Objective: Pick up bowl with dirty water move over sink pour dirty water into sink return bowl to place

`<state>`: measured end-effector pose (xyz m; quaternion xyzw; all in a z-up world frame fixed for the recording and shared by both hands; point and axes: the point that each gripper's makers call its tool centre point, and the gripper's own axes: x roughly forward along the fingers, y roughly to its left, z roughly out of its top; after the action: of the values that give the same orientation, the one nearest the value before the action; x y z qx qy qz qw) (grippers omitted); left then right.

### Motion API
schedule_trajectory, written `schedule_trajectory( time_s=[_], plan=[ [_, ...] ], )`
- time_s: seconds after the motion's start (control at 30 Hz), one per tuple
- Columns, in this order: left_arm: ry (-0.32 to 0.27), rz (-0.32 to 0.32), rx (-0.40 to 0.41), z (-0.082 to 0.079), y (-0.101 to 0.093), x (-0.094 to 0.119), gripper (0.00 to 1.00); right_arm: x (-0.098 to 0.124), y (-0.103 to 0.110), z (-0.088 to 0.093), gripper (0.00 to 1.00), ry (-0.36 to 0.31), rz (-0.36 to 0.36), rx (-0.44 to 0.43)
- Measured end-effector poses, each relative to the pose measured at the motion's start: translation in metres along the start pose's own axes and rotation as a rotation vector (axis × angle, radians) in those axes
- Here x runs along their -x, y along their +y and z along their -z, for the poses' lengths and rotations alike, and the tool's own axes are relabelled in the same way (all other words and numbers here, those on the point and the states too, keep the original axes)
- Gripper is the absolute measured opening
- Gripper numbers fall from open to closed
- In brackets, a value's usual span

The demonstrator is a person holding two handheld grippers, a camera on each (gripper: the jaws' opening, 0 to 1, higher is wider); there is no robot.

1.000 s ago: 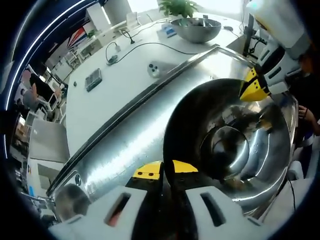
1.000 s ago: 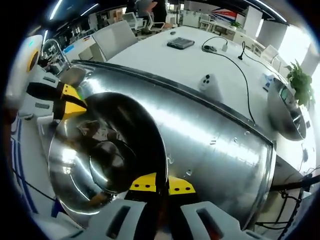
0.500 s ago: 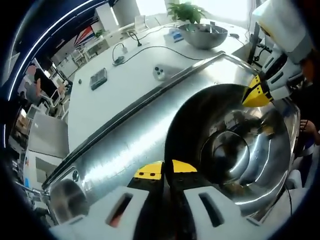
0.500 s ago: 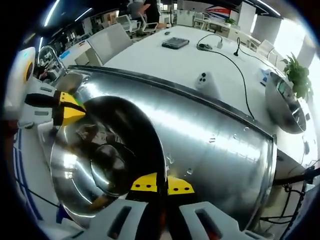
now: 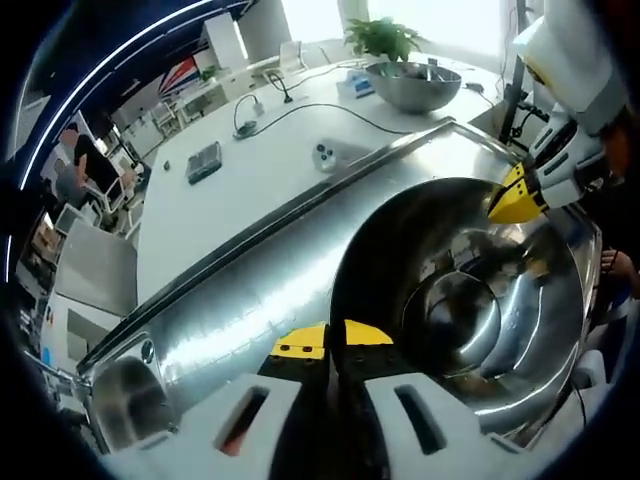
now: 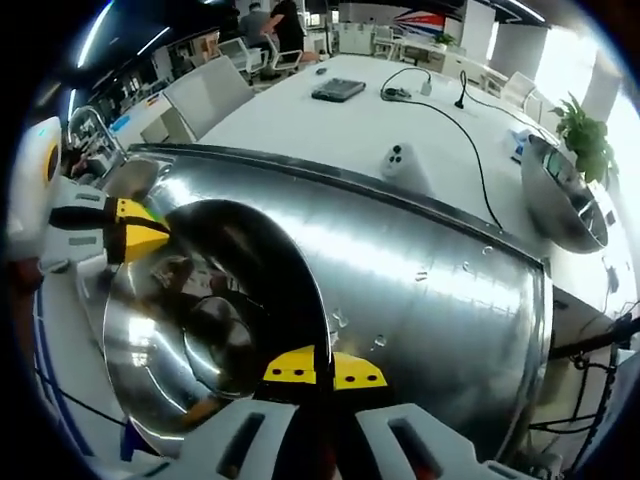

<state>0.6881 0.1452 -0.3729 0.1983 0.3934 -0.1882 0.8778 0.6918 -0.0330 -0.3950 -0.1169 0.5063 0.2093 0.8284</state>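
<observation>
Over the steel sink point(image 5: 250, 290), a shiny metal bowl point(image 5: 470, 310) hangs tilted on its side, mouth facing the cameras. Both grippers, left point(image 5: 335, 340) and right point(image 6: 322, 368), are clamped on opposite rim edges. With such thin pinches, the slick rim could slip and drop. Little water seems visible inside.

Bright office: long white table point(image 5: 250, 170), potted plant point(image 5: 383, 36), ceiling strip lights point(image 5: 110, 60).
</observation>
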Motion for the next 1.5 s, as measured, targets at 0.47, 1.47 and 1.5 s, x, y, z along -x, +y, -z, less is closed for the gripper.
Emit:
schedule_trajectory(
  time_s=[0.47,1.47,1.5],
  plan=[
    [0.009,-0.016,-0.032,-0.007,0.003,0.01,0.0,0.018,0.004,0.001,0.0,-0.024,0.02,-0.022],
    [0.108,-0.023,0.122,0.033,0.063,0.07,0.0,0.04,0.078,-0.051,0.0,0.039,-0.027,0.112],
    [0.112,-0.021,0.134,0.036,0.066,0.073,0.0,0.041,0.083,-0.052,0.0,0.042,-0.031,0.12]
  ],
)
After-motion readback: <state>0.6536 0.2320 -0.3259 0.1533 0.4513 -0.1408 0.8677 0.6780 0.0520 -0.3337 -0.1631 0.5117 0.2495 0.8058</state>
